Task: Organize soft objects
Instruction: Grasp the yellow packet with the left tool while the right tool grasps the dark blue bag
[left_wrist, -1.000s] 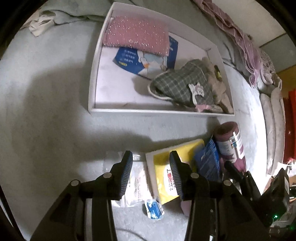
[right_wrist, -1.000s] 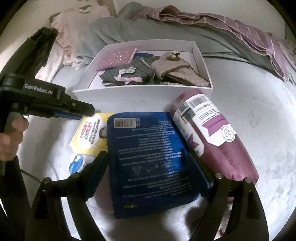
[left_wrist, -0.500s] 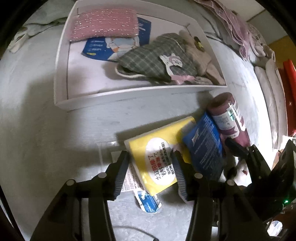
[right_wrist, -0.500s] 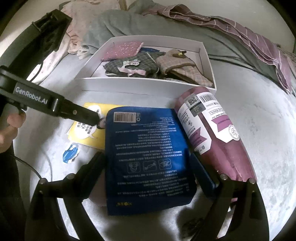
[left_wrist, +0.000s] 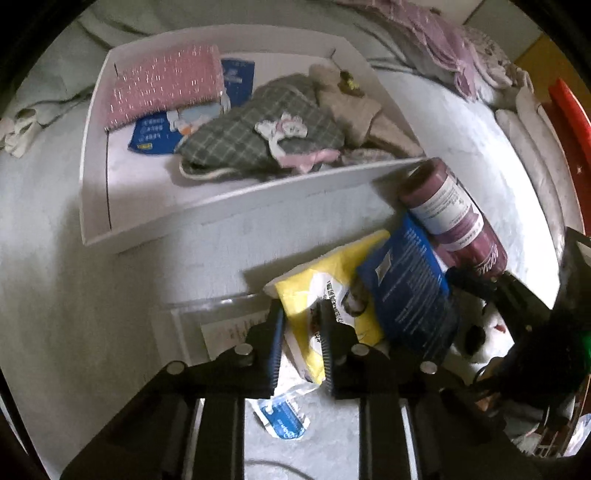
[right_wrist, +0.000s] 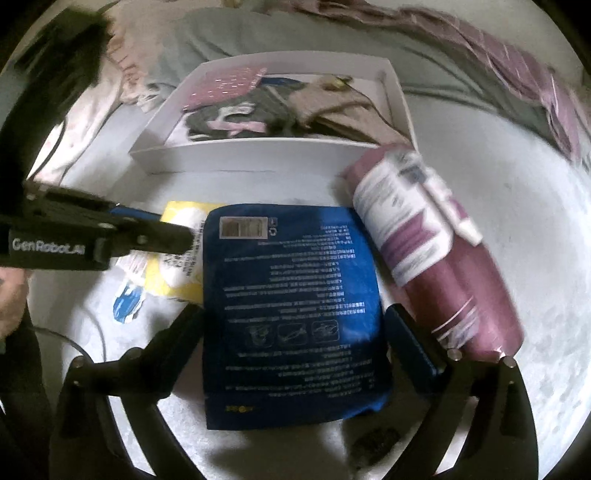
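Left fingers (left_wrist: 275, 332) pinching yellow packet (left_wrist: 325, 295), right fingers (right_wrist: 410, 339) spread wide around blue pouch (right_wrist: 291, 314); lift slow, avoid dragging pouch.

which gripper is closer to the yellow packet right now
Left. The left gripper has its fingers closed around the yellow packet edge. The right gripper sits open astride the blue packet beside it, not touching the yellow one.

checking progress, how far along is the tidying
Done: slippers and a pink pouch lie in the white box. In hand: the left hand-held gripper is closing around the yellow pack. Left: blue pack, purple roll, small sachet.
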